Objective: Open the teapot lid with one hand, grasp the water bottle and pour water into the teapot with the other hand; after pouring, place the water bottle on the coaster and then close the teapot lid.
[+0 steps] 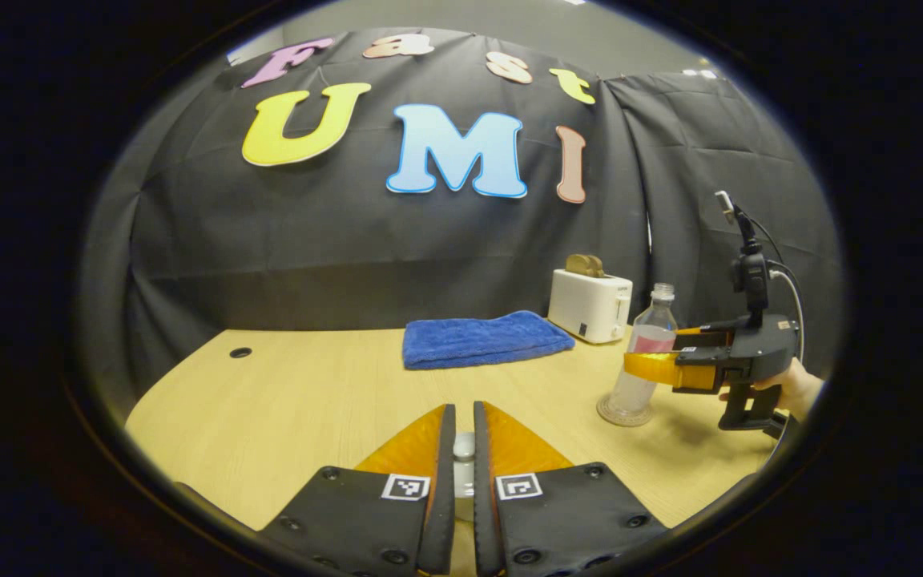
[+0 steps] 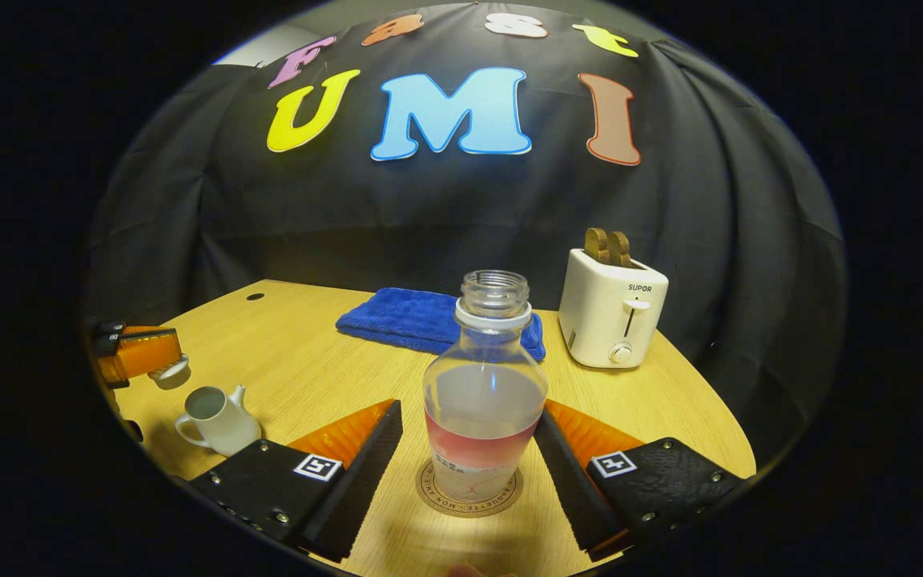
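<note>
Clear plastic, uncapped, the water bottle stands upright on the round coaster, its long axis vertical and its open mouth pointing straight up. A pink band wraps its lower body; the small print on that band is too fine to make out. Lettering runs round the coaster's rim, but I cannot read it reliably.

Either side of the bottle sit the fingers of the right gripper, spread wide and standing clear of the plastic, so nothing is held. Seen from the left gripper view, that same right gripper reaches in beside the bottle, with a hand behind it.

Left of the bottle, near the table edge, the white teapot stands open, spout pointing away toward the back wall. Above it the left gripper holds the lid. In its own view the left gripper is nearly closed, both fingers pinching the lid's pale knob.

Behind the bottle lie a folded blue towel and, to its right, a white toaster marked SUPOR.
</note>
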Action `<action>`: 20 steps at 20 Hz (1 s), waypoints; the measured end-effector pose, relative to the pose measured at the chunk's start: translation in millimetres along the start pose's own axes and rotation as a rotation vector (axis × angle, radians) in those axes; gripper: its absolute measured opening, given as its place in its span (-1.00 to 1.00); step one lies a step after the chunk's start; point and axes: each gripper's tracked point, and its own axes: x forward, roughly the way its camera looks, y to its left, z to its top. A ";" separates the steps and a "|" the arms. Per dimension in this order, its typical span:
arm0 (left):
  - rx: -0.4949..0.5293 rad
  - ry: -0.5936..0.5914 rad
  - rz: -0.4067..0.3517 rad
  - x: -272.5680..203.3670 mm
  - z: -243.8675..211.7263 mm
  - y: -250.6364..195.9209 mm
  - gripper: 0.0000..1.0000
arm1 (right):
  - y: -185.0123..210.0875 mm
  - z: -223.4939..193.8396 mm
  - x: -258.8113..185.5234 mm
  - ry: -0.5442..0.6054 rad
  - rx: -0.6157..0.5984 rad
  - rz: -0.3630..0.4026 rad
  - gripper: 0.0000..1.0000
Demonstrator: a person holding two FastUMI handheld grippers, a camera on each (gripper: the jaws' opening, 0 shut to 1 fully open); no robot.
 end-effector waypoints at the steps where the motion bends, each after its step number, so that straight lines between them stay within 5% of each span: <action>1: -0.001 0.000 -0.001 -0.1 -0.7 -0.9 -0.65 | -0.5 1.4 -1.5 -0.008 -0.001 -0.003 0.94; 20: -0.035 0.037 -0.035 27.0 -21.7 -10.4 -0.67 | -17.8 130.5 -98.0 -0.395 -0.072 -0.152 0.89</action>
